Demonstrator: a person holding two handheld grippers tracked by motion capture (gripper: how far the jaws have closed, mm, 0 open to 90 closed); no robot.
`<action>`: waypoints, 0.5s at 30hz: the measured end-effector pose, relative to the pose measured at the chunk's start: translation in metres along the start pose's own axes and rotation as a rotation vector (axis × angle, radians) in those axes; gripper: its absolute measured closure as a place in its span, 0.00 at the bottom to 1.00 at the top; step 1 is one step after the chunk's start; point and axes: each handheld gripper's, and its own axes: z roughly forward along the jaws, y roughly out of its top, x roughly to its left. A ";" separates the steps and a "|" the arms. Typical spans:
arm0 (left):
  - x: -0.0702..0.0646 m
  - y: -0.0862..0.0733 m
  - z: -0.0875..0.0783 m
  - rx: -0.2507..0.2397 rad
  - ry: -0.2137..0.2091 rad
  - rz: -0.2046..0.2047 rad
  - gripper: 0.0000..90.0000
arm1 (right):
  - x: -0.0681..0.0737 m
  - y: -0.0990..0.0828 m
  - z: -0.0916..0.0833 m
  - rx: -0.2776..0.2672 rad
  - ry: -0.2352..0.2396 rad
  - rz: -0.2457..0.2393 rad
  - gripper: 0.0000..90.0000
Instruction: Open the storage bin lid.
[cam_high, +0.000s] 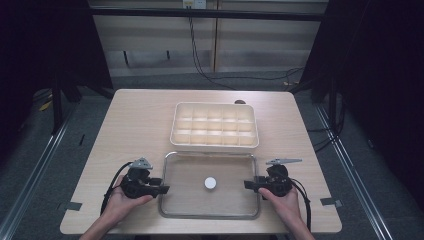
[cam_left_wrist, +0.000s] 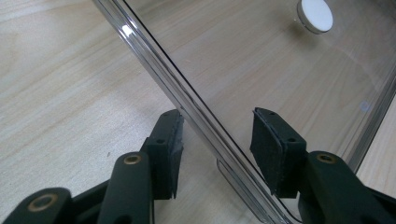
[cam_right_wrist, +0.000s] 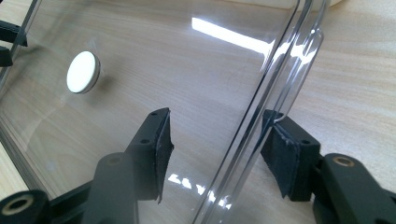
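The clear lid (cam_high: 210, 170) is laid flat before the box (cam_high: 215, 125), still uncovered, its rims straddled unpinched by both spread grippers, left (cam_high: 162, 190) and right (cam_high: 249, 185).

The clear tray (cam_high: 210, 214) lets the pale wood grain of the surface (cam_high: 135, 125) show through; the round knob (cam_high: 210, 183) at the tray's middle is white, the compartment box (cam_high: 215, 126) beyond the tray cream, both grippers black
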 end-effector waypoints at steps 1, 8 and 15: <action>0.001 0.000 0.001 -0.001 -0.003 0.001 0.59 | 0.000 0.000 0.000 0.000 -0.002 0.000 0.49; 0.001 0.001 0.004 0.011 0.000 0.002 0.55 | -0.001 -0.001 0.003 -0.002 0.000 0.012 0.47; 0.000 0.000 0.008 0.023 0.007 0.004 0.49 | 0.001 -0.003 0.003 -0.018 -0.035 -0.008 0.40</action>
